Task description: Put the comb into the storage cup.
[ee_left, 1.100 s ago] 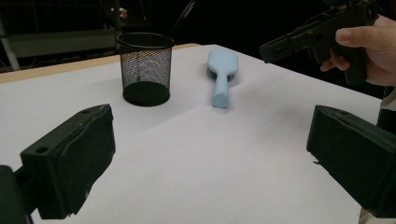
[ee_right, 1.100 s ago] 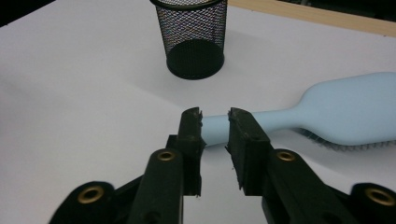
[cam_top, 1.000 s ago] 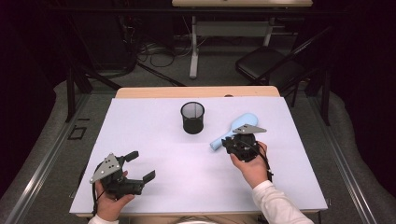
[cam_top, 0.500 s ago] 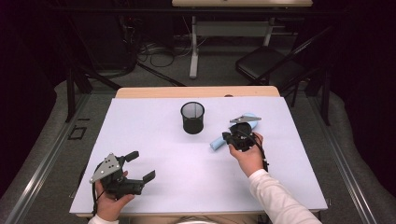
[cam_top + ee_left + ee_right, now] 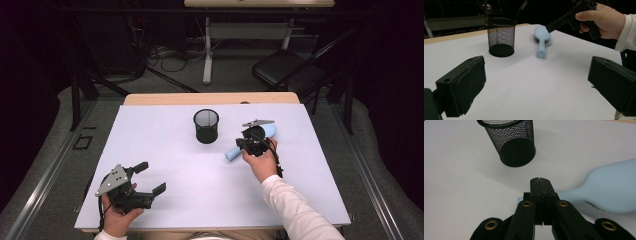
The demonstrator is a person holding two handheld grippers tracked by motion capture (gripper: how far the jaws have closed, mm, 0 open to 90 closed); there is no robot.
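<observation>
Your right tongs point(image 5: 541, 185) were pressed shut and empty above the blue hairbrush point(image 5: 609, 191); your left tongs point(image 5: 150, 178) gaped empty. Open wide, straddle the handle toward seven o'clock of the mesh cup point(image 5: 206, 126).

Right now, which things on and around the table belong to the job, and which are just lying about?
In the job:
- light blue hairbrush, lying on the table
- right tool, shut, jaws together above the brush handle
- black mesh cup, upright beside it, probably the target

Lying about:
- left tool, open, holding nothing
- folding chair on the floor behind
- cables on the floor
</observation>
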